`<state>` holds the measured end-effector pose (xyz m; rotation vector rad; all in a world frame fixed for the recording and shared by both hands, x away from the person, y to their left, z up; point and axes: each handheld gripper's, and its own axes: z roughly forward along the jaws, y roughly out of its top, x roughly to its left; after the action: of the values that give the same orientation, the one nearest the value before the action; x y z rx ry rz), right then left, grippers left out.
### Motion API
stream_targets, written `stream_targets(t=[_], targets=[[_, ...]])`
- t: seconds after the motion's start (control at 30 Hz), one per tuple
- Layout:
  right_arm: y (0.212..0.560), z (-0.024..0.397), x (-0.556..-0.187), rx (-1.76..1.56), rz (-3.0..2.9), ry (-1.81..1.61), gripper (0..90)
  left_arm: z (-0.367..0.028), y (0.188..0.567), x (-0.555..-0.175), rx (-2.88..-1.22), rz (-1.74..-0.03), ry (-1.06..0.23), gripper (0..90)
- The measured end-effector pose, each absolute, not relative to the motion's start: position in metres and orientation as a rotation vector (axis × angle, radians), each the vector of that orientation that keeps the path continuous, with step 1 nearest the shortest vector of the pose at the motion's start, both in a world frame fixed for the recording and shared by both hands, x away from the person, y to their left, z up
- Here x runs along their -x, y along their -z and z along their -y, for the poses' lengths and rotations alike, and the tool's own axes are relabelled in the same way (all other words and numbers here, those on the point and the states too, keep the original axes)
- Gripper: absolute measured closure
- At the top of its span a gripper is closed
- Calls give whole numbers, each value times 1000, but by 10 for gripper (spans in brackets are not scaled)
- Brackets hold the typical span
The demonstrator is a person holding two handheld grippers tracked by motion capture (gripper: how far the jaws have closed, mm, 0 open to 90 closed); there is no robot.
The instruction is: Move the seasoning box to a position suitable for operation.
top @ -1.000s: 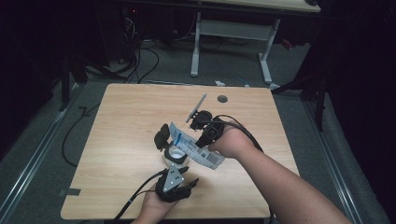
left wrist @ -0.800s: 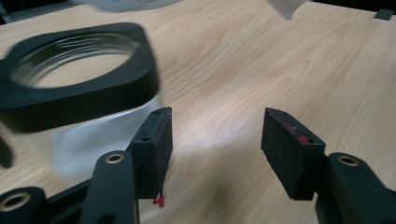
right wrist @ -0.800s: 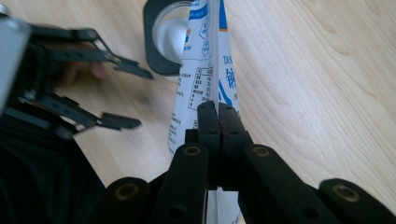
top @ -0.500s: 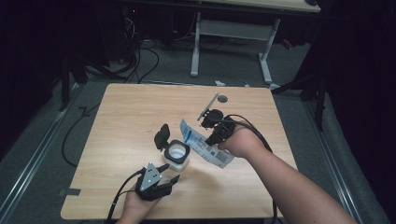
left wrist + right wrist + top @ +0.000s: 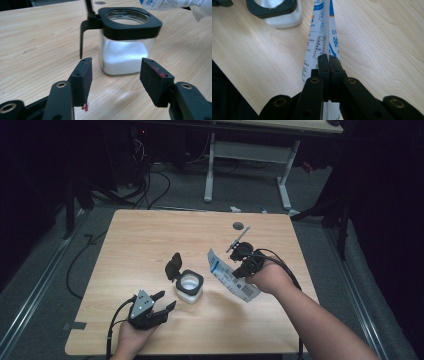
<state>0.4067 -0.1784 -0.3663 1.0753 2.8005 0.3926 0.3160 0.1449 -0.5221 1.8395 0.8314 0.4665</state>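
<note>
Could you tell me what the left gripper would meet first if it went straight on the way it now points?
Most likely the square glass jar with the black rim and white powder: it stands directly ahead of the open left gripper, apart from its jaws.

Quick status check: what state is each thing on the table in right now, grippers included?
Jar: upright, partly filled with white powder.
Lid: flipped open, standing beside the rim.
Packet: clamped, held off the table right of the jar.
Left gripper: open, empty, short of the jar.
Right gripper: shut on the packet.

Left tool (image 5: 162, 304) agape, right tool (image 5: 239, 272) clamped.
</note>
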Motion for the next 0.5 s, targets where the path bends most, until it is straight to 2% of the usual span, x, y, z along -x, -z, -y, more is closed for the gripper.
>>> stream_targets(t=[0.5], targets=[[400, 220, -400, -1205, -2753, -418, 900, -157, 523, -321, -1828, -867, -503, 448]])
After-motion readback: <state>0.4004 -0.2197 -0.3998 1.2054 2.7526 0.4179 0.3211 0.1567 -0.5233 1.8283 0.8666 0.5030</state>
